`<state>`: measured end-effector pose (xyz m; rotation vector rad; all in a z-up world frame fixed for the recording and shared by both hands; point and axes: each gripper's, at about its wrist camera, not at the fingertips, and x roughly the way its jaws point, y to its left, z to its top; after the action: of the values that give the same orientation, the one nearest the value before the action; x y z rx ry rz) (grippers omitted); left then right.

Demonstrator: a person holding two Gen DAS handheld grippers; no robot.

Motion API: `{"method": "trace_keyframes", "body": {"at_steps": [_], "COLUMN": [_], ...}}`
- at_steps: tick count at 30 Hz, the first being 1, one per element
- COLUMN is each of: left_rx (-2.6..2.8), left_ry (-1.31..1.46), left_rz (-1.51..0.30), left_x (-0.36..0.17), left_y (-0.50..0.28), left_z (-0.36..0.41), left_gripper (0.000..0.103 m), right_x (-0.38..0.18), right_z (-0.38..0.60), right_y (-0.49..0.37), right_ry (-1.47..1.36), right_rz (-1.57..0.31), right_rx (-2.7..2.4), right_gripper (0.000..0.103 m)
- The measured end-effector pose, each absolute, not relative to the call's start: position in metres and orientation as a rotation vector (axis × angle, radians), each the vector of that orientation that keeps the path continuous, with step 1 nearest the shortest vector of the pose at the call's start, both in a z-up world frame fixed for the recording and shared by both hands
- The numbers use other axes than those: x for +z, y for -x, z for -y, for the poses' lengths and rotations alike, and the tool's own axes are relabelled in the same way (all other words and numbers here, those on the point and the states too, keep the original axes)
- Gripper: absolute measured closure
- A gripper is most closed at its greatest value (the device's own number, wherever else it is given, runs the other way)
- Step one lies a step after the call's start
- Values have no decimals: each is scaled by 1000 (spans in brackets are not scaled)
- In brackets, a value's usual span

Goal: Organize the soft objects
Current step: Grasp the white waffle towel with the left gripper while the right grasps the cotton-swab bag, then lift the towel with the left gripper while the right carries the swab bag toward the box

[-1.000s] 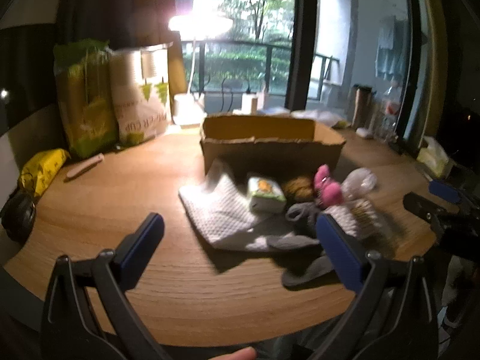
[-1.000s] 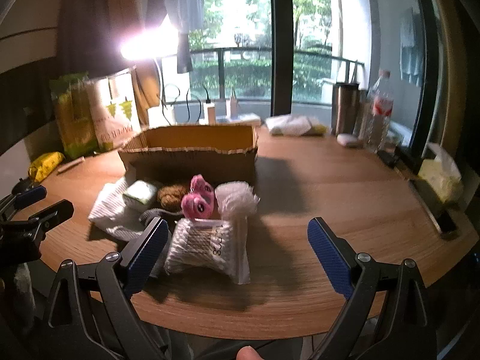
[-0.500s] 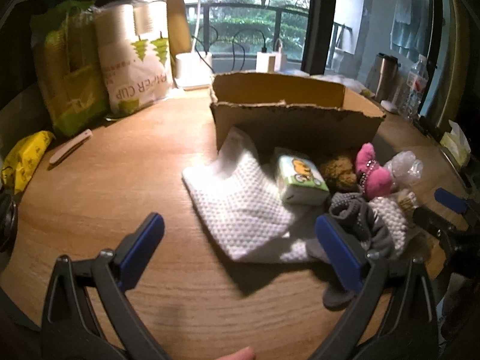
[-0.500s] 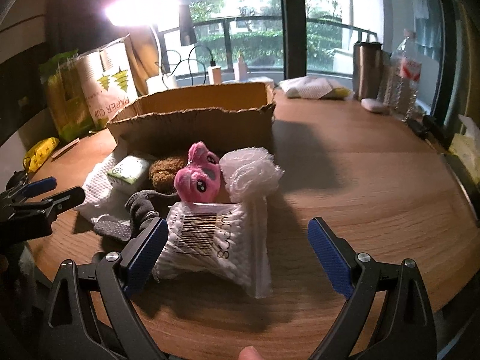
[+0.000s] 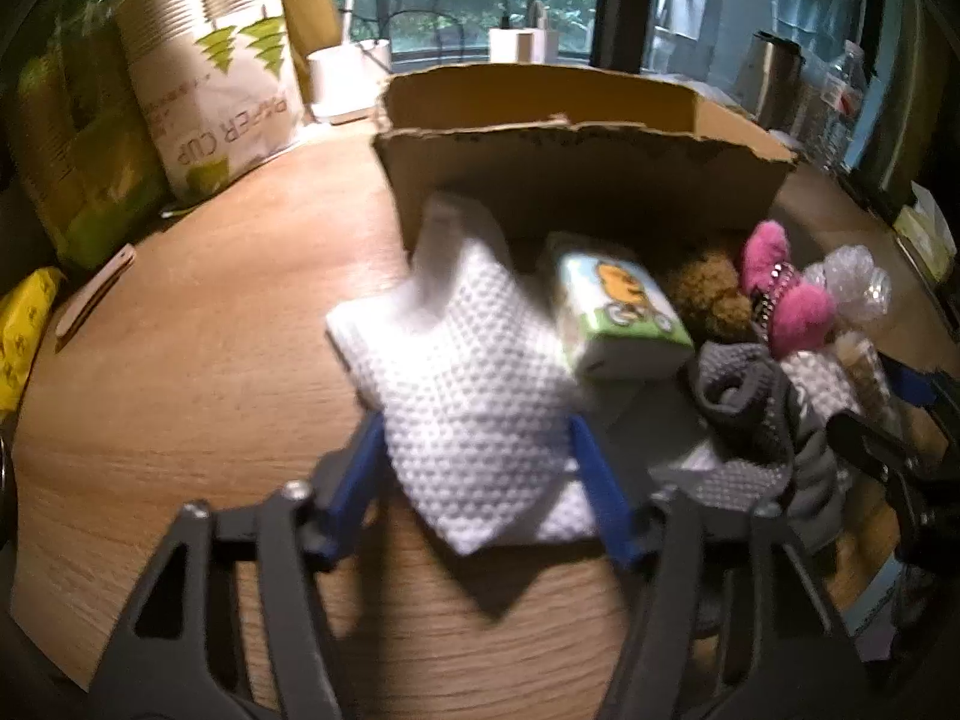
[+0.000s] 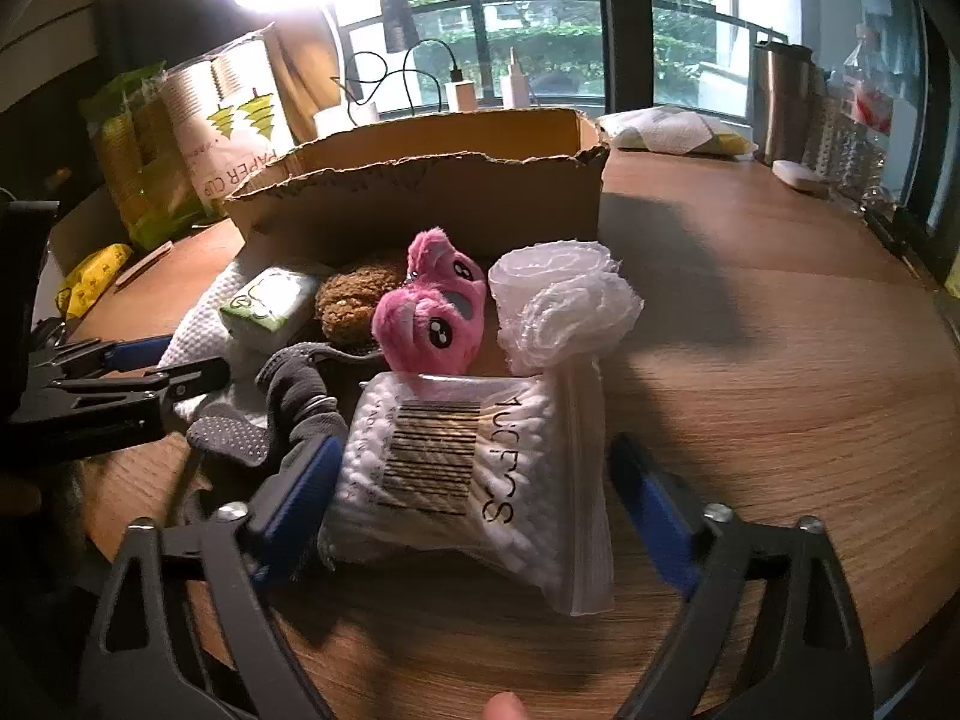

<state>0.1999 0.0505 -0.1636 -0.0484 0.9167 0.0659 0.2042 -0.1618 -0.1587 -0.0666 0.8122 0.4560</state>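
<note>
A pile of soft things lies in front of an open cardboard box (image 5: pixel 576 138) (image 6: pixel 432 180). My left gripper (image 5: pixel 480 480) has its jaws on both sides of the near corner of a white waffle cloth (image 5: pixel 474 372), closing on it. My right gripper (image 6: pixel 480 480) stands open around a bag of cotton swabs (image 6: pixel 456 468). Behind lie a pink plush toy (image 6: pixel 432 312), a brown knitted ball (image 6: pixel 354 300), a tissue pack (image 5: pixel 618 312), grey socks (image 5: pixel 750 414) and a roll of white plastic bags (image 6: pixel 564 306).
Paper cup packs (image 5: pixel 216 90) and a yellow packet (image 5: pixel 24 336) stand at the left of the round wooden table (image 5: pixel 180 360). A steel flask (image 6: pixel 780 102), a bottle and tissues stand at the back right. A bright lamp shines behind the box.
Both grippers moved forward and down to the pile. The left jaws narrowed around the white cloth's corner. The right jaws narrowed a little around the cotton swab bag.
</note>
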Motion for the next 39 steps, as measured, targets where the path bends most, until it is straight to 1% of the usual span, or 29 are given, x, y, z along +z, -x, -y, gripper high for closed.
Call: {"method": "trace_keyframes", "body": {"at_steps": [2,3,4,5,8,21,28,39], "left_rx": [49,41,34,29,10,-33,-79,-127], "left_ry": [34,26,20,18,34,69,84,88], "left_rz": [-915,-915,-915,-914,-897,-774,-750,-725], "left_x": [-163,-162,-161,-159,-150,-88,-65,-47], "left_y": [-199,-198,-197,-195,-187,-159,-174,-207], "left_z": [-45,-43,-40,-38,-36,-26,-23,-16], "left_gripper": [61,66,73,80,86,87,87,87], "right_x": [-160,-159,-158,-157,-153,-111,-94,-76], "right_z": [163,163,162,161,162,184,193,195], "right_y": [-203,-202,-200,-198,-193,-183,-195,-226], "right_ry": [65,71,83,91,98,73,56,51], "right_rz": [-815,-811,-803,-797,-791,-708,-700,-683], "right_rx": [470,480,489,499,512,487,454,439], "right_gripper": [22,25,27,32,32,32,32,32]}}
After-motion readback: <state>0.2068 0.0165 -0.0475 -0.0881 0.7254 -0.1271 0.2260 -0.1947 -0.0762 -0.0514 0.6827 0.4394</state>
